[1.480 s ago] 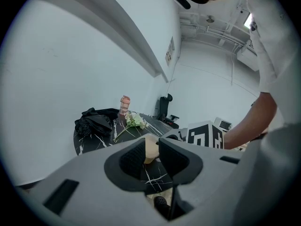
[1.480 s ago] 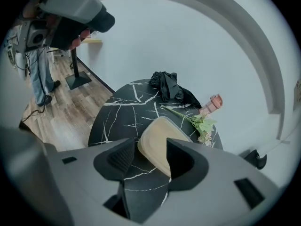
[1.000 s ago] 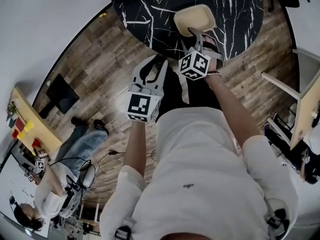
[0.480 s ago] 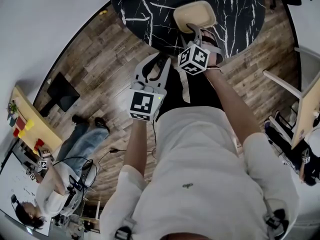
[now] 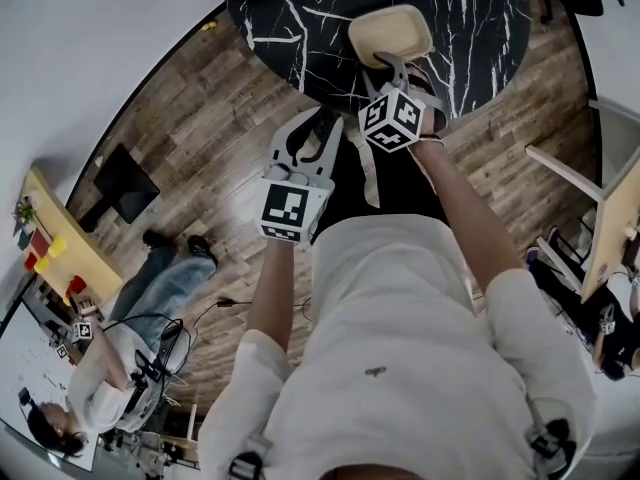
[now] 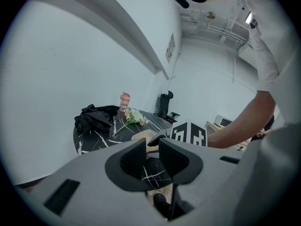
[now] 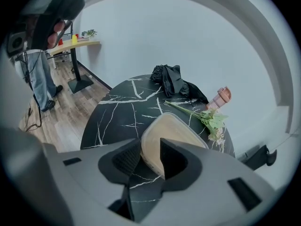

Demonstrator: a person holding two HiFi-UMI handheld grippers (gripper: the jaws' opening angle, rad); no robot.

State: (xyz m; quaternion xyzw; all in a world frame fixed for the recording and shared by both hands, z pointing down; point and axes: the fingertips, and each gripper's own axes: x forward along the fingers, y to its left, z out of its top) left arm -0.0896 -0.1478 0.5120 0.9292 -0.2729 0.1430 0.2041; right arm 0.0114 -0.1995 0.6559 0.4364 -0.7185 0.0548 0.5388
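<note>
- The right hand-held gripper (image 7: pixel 150 149) is clamping its jaws on the near rim of a beige tray (image 7: pixel 174 128), with the rim sitting squarely between the two pads.
- The beige tray is lying at the near edge of the round black marble counter (image 7: pixel 117 117). In the head view the tray (image 5: pixel 390 30) is showing just beyond the right hand-held gripper (image 5: pixel 385 63).
- The left hand-held gripper (image 6: pixel 152 147) is holding nothing, its jaws standing a little apart with only the counter showing through the gap.
- In the head view the left hand-held gripper (image 5: pixel 305 128) is hanging over the wooden floor (image 5: pixel 200 118), just short of the counter's edge and beside the right one.
- Farther back on the counter, a black cloth (image 7: pixel 174 84), a pink bottle (image 7: pixel 222 97) and a bunch of flowers (image 7: pixel 209 119) are lying well apart from both jaws.
</note>
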